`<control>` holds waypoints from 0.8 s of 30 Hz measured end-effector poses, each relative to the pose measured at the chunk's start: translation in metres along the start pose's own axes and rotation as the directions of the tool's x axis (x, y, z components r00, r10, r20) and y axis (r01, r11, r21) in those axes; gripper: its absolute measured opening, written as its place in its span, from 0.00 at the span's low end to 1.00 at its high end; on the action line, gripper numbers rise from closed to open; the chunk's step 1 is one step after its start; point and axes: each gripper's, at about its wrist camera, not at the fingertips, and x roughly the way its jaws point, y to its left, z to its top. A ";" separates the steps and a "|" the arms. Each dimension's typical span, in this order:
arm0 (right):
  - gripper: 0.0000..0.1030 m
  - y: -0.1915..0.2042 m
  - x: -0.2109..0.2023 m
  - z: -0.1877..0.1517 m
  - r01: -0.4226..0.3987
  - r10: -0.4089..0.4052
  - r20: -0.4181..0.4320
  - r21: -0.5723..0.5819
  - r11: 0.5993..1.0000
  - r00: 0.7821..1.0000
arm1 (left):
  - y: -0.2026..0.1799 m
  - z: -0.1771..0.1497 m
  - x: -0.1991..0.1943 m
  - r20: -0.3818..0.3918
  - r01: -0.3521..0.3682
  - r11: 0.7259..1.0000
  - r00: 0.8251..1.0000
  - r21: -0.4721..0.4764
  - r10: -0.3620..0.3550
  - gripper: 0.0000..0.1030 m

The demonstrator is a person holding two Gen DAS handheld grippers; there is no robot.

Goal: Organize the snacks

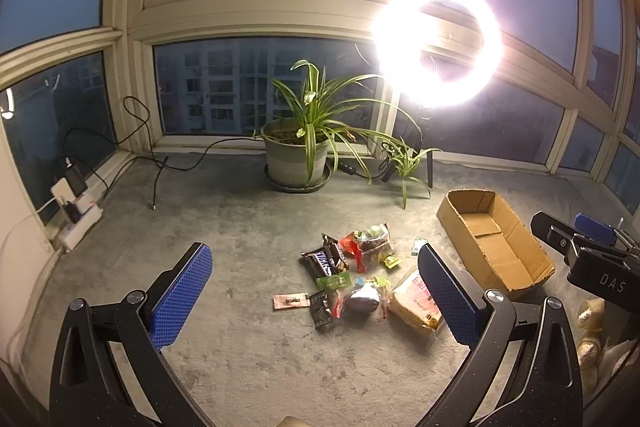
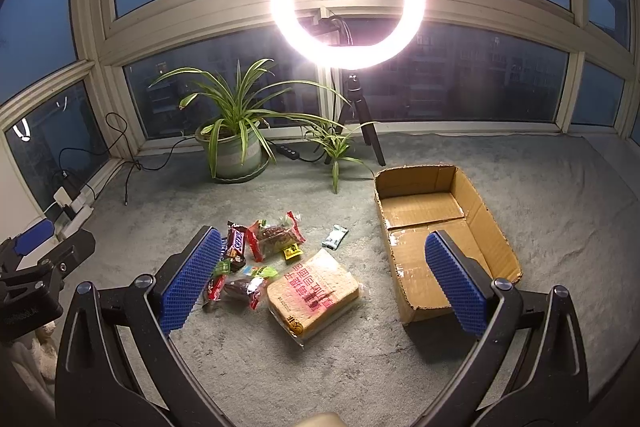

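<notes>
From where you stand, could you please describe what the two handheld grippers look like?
The left gripper and right gripper match: black angular linkage arms with silver pivot bolts and two flat fingers faced with blue, dimpled pads. In the left wrist view, the right gripper's black body reads "DAS".

Before me, the grey carpeted floor (image 2: pixel 520 195) carries a heap of wrapped snacks (image 2: pixel 256 251), an open brown cardboard box (image 2: pixel 476 203) and a potted green plant (image 2: pixel 234 151).

"snickers" on chocolate bar (image 2: pixel 236 246); "das" on right tongs (image 1: pixel 600 267).
</notes>
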 end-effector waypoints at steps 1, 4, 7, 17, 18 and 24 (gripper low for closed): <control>1.00 0.001 -0.001 0.000 0.001 -0.001 0.000 0.000 1.000 1.000 | 0.000 0.000 0.000 0.000 0.001 1.000 1.000 0.001 -0.001 0.99; 1.00 0.000 -0.001 -0.001 -0.001 0.001 0.000 0.000 1.000 1.000 | -0.002 -0.001 0.000 0.001 0.004 1.000 1.000 0.005 -0.004 0.99; 1.00 0.000 -0.002 -0.001 -0.001 0.001 0.001 -0.001 1.000 1.000 | -0.003 0.000 0.000 0.000 0.007 1.000 1.000 0.008 -0.007 0.99; 1.00 0.000 -0.002 -0.001 0.002 -0.002 -0.001 0.004 1.000 1.000 | -0.003 0.000 -0.001 -0.002 0.013 1.000 1.000 0.011 -0.013 0.99; 1.00 -0.001 -0.003 -0.002 0.001 -0.001 -0.001 0.005 1.000 1.000 | -0.003 0.000 -0.002 -0.002 0.013 1.000 1.000 0.012 -0.013 0.99; 1.00 -0.001 -0.003 -0.003 0.001 -0.001 -0.001 0.006 1.000 1.000 | -0.004 -0.001 -0.003 -0.005 0.012 1.000 1.000 0.012 -0.012 0.99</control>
